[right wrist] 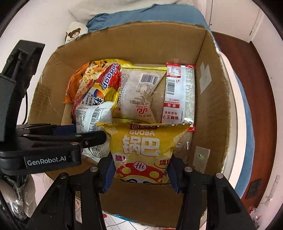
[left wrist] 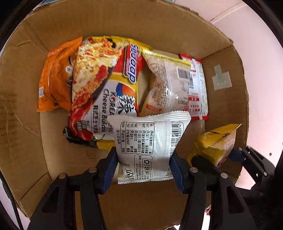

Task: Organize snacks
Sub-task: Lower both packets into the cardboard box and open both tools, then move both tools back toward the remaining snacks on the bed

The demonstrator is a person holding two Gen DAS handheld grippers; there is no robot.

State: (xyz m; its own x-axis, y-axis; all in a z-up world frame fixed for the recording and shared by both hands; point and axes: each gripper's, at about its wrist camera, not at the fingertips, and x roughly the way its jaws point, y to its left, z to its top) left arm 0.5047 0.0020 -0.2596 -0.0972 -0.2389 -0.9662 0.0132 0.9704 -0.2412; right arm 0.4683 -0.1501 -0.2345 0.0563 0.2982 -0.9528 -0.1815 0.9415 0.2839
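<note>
My left gripper (left wrist: 143,159) is shut on a white snack packet (left wrist: 148,141) with a nutrition label and holds it inside the cardboard box (left wrist: 123,23). My right gripper (right wrist: 140,168) is shut on a yellow Guoba bag (right wrist: 143,148) over the box's near edge; the bag also shows in the left wrist view (left wrist: 215,143). On the box floor lie a Sedaap cheese noodle pack (left wrist: 104,85), an orange packet (left wrist: 54,79), a pale packet (left wrist: 164,85) and a red-and-white packet (left wrist: 196,88). The left gripper (right wrist: 92,136) with the white packet (right wrist: 93,115) shows in the right wrist view.
The box (right wrist: 208,99) stands against a blue cushion (right wrist: 150,16) and a white bear-print cloth (right wrist: 74,31). A dark wooden floor (right wrist: 256,106) lies to the right. Pink-white surface surrounds the box (left wrist: 256,53).
</note>
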